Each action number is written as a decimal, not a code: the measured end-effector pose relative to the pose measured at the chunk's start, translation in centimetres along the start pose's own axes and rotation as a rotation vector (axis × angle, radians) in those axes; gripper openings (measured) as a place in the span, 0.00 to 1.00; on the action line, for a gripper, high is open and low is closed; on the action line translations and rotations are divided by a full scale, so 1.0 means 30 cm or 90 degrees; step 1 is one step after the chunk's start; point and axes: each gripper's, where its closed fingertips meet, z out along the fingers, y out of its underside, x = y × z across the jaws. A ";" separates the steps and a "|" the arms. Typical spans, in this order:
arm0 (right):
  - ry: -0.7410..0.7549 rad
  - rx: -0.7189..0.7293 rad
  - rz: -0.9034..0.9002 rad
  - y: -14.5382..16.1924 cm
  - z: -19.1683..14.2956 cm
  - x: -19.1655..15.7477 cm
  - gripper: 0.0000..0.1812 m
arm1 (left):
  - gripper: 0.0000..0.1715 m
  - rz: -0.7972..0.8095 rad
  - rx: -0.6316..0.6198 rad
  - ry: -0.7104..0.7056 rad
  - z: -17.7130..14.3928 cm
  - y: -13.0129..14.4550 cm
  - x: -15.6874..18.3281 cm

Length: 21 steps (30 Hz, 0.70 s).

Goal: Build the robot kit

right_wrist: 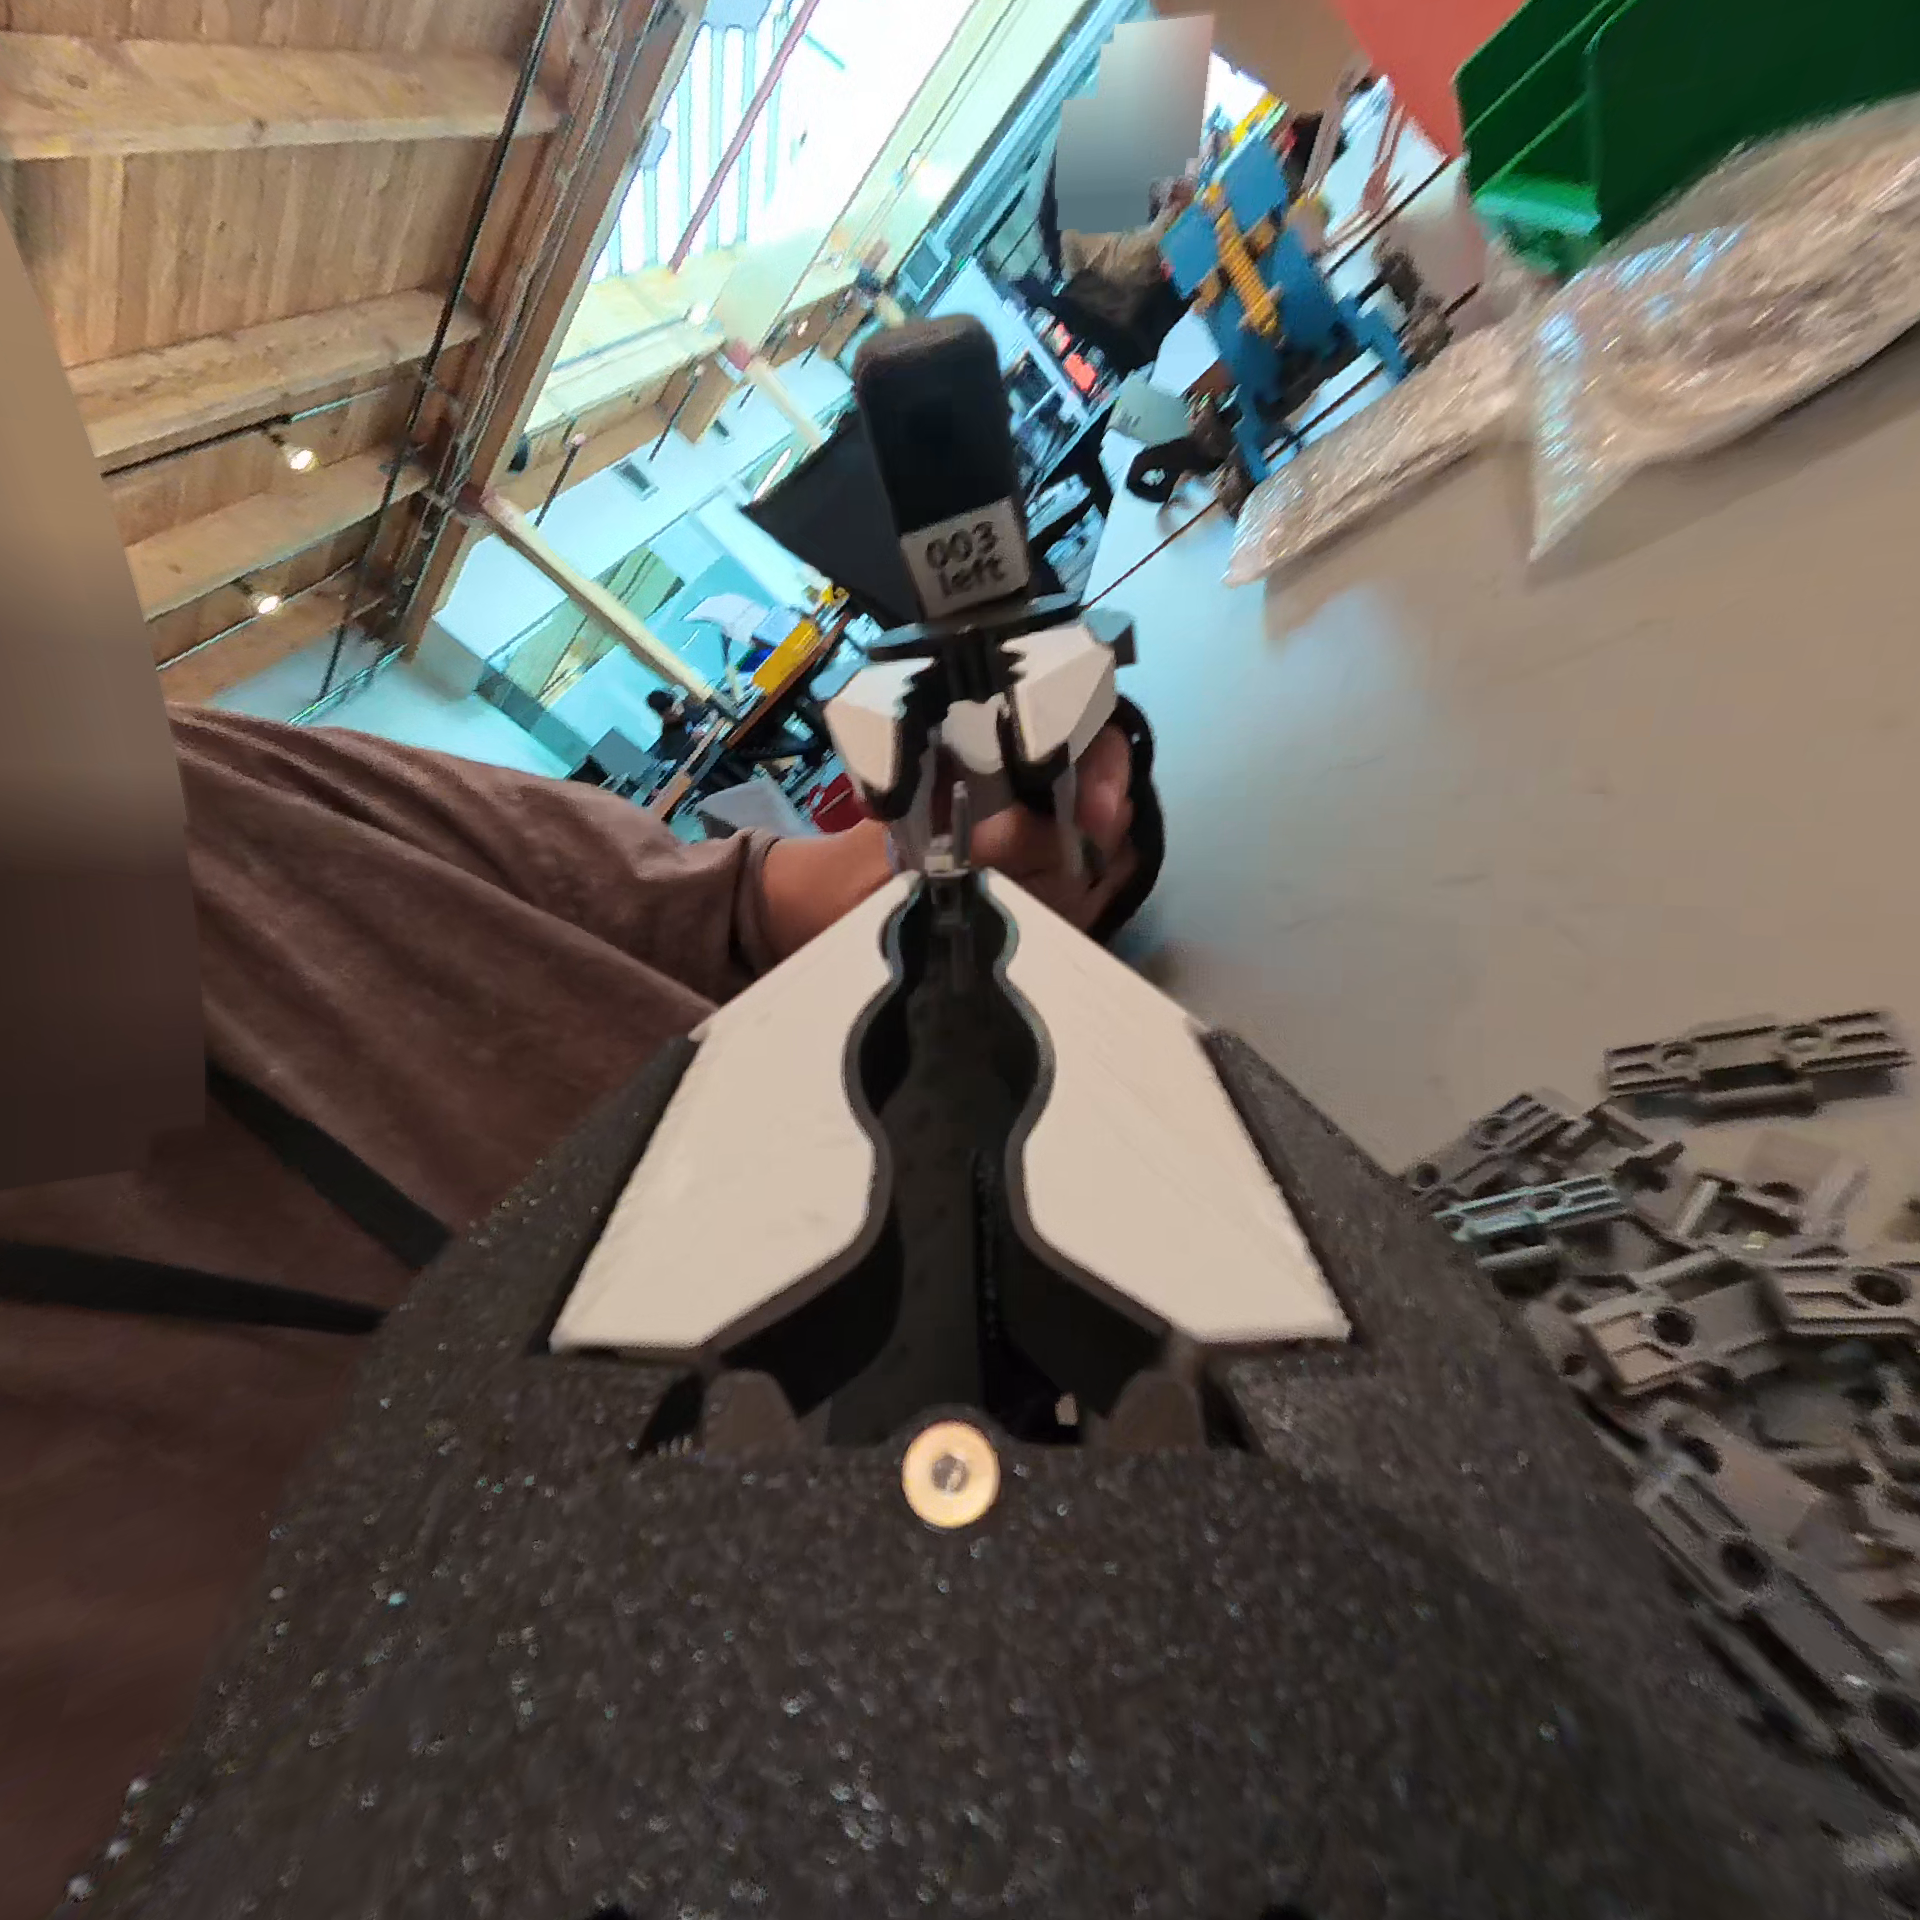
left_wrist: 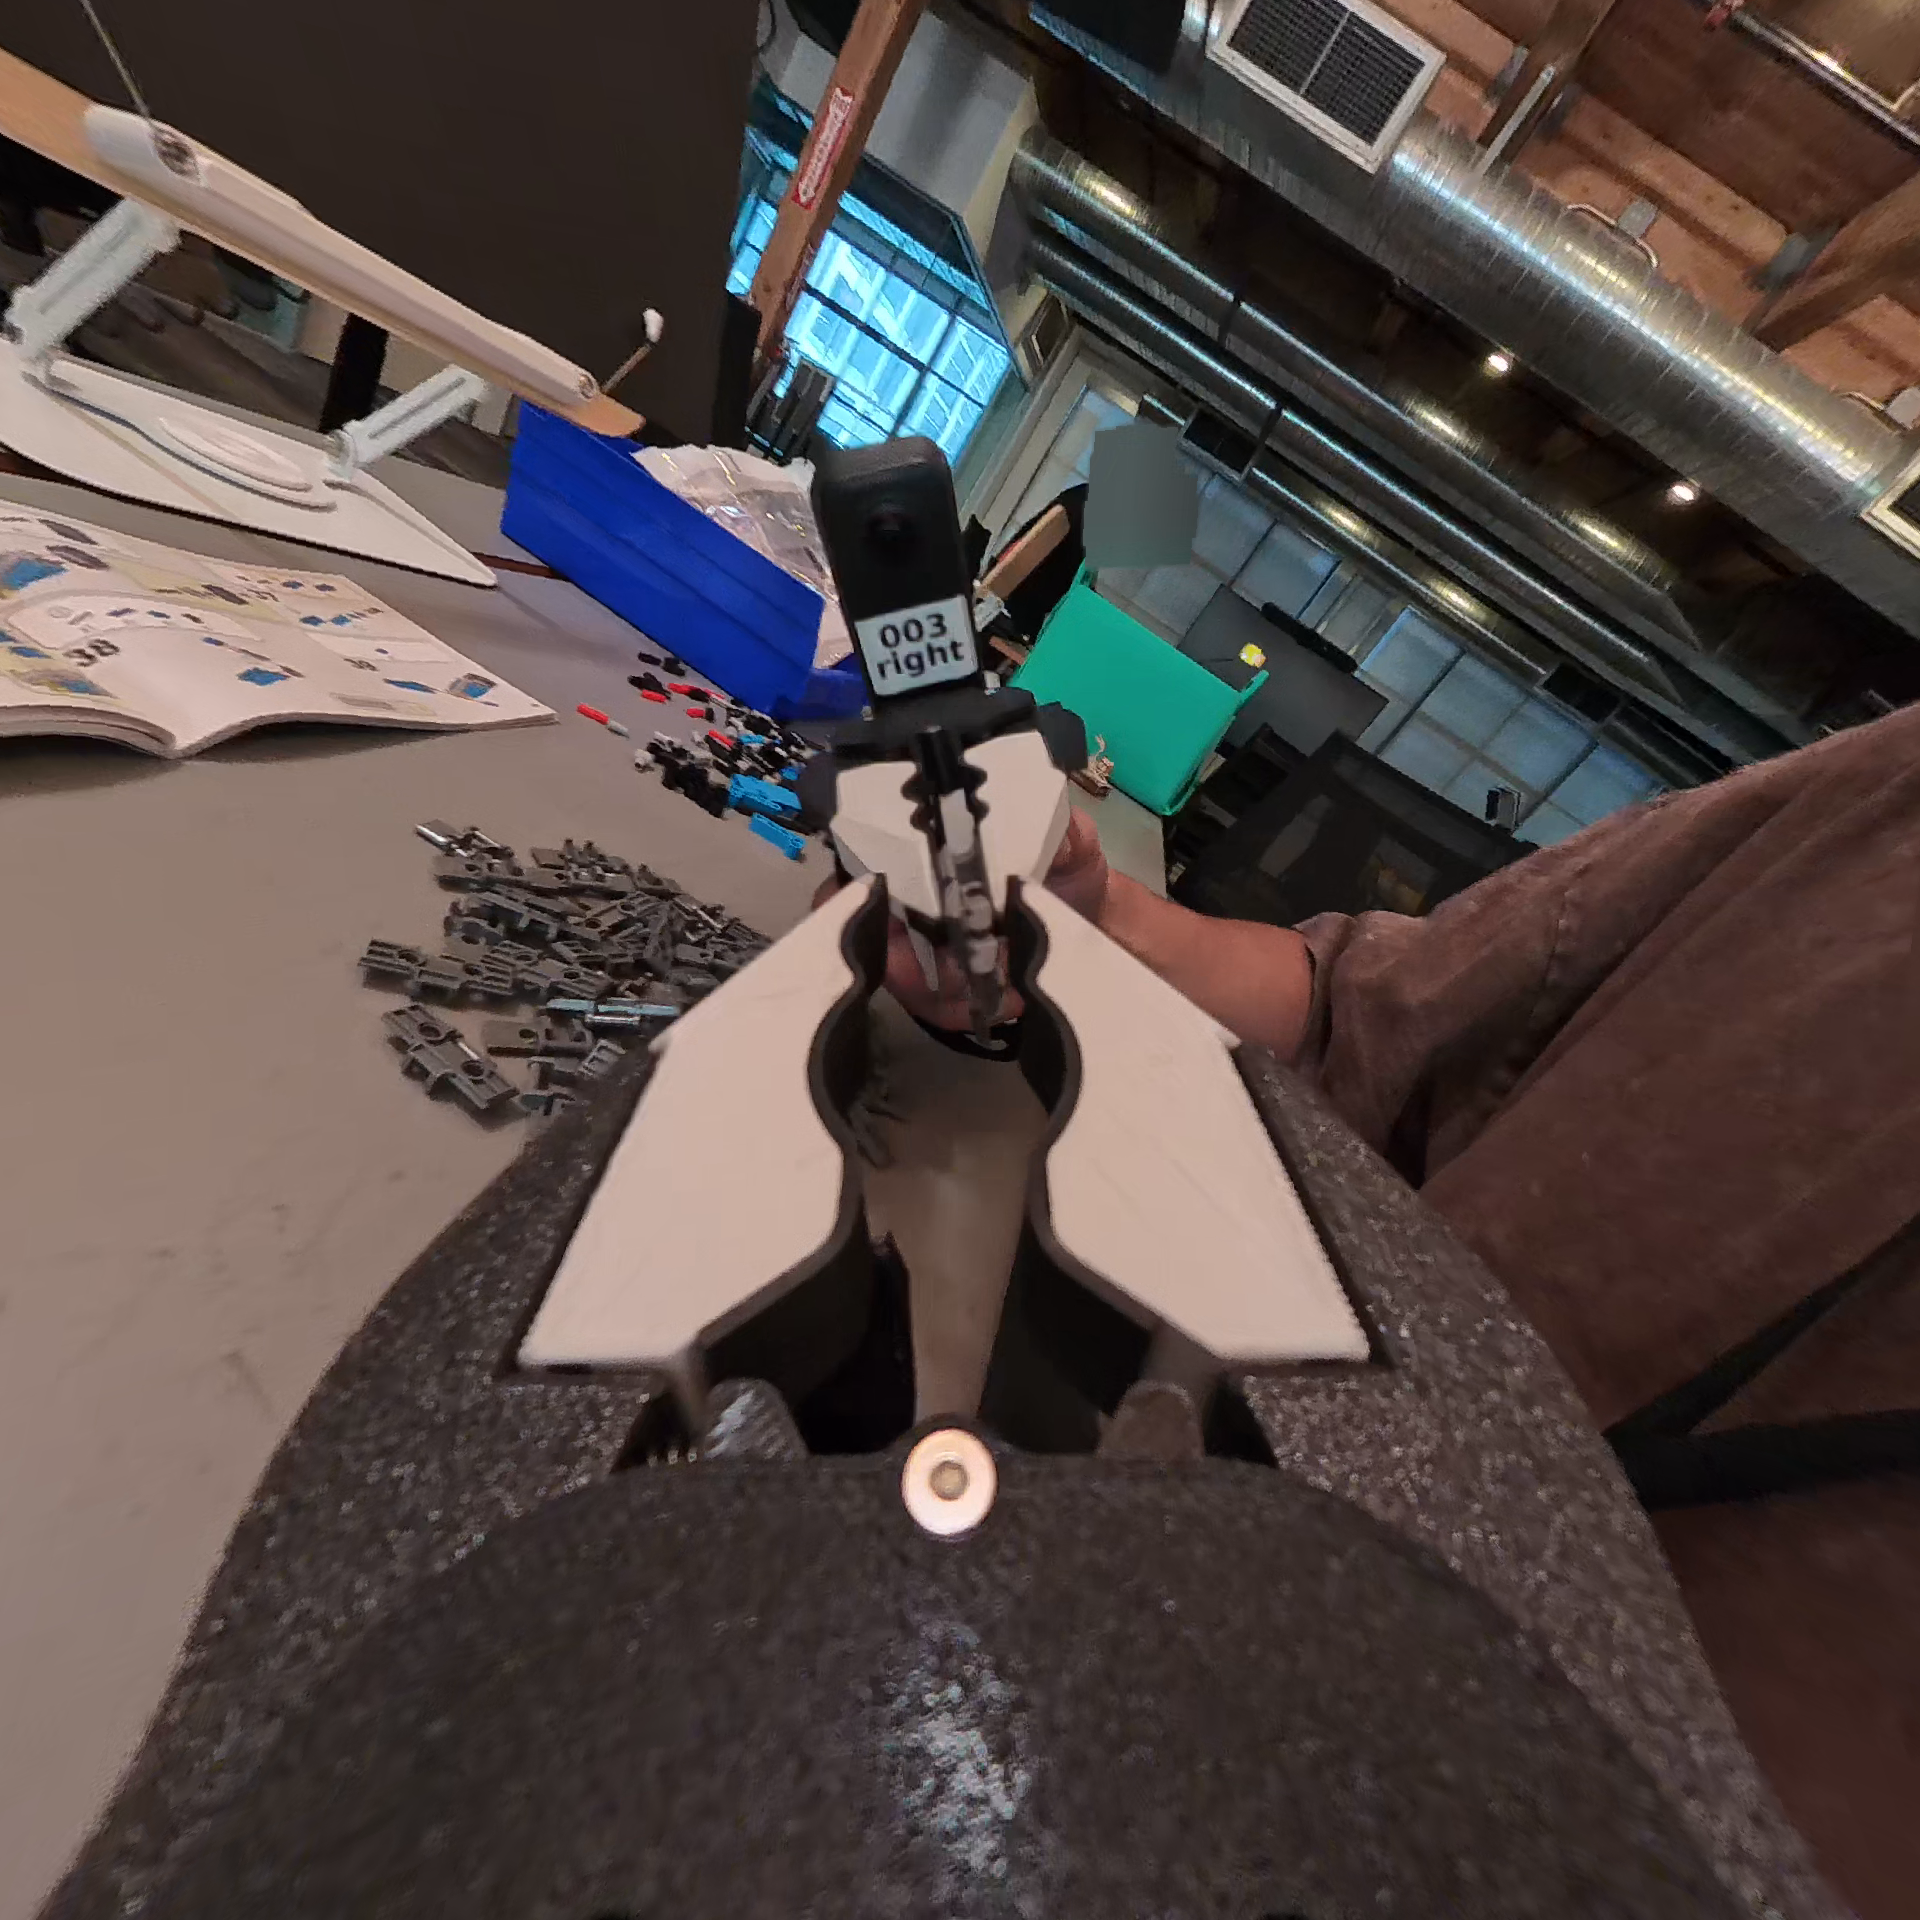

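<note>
- Left gripper is raised above the worktop, its white fingers slightly apart at the tips, a narrow gap between them and nothing pinched.
- Right gripper faces it head-on, tip to tip; its fingers come almost together at the tips, and whether they pinch anything I cannot tell.
- In the left wrist view the right gripper shows straight ahead at 12 o'clock, a thin black-and-white mottled strip running down between its fingers.
- In the right wrist view the left gripper sits at 12 o'clock, with a small slim grey piece poking toward the tips; what it is stays too blurred to say.
- A hand wraps each handle, brown sleeve to the 3 o'clock side in the left view.
- Out at 9 o'clock from the left gripper: a heap of dark grey building pieces on the worktop; the same heap lies at 4 o'clock in the right view.
- Further out, toward 11 o'clock: small black, red and blue parts, a blue bin holding clear bags, and an open instruction booklet at 10 o'clock.
- A green bin at 1 o'clock, just beyond the right gripper's camera.
- Crinkled clear bags at 2 o'clock in the right view.
</note>
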 end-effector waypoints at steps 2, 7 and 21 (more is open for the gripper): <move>-0.026 -0.002 0.008 0.005 0.008 -0.023 0.04 | 0.02 0.007 -0.014 0.029 0.006 0.010 0.024; 0.041 0.006 -0.033 -0.003 0.000 0.019 0.04 | 0.03 -0.003 -0.022 -0.013 0.006 0.014 -0.013; 0.204 0.027 -0.159 -0.072 -0.061 0.054 0.04 | 0.13 -0.003 0.056 -0.071 -0.035 -0.046 -0.062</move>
